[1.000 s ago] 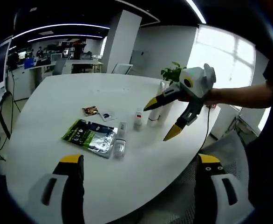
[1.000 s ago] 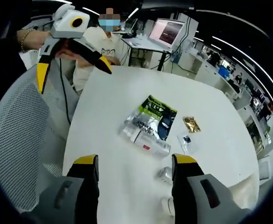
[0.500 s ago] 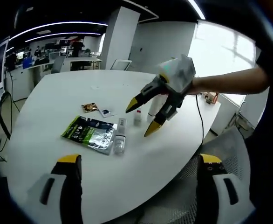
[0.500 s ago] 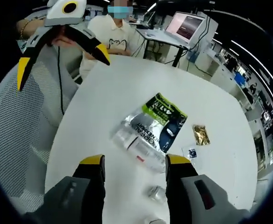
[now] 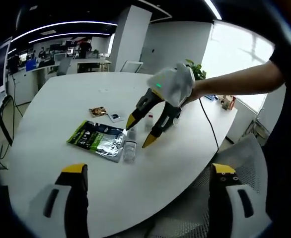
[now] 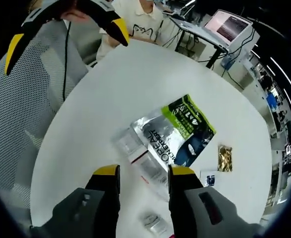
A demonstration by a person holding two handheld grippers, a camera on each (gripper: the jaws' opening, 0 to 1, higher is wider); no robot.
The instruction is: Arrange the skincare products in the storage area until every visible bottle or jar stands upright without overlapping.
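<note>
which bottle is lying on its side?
The clear bottle with the red-marked label, lying flat beside the silver and green pouch, just ahead of the right gripper. The small white bottle behind it stands upright.

The white round surface (image 5: 51,99) carries a green-and-silver pouch (image 5: 97,140), a clear bottle (image 6: 144,163) lying flat, and two small sachets (image 5: 106,114).

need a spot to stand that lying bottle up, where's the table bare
Bare: the white table beyond the green-and-silver pouch, and the near edge between pouch and left gripper. Crowded: around the lying clear bottle, pouch, small sachets and the right gripper above them.
</note>
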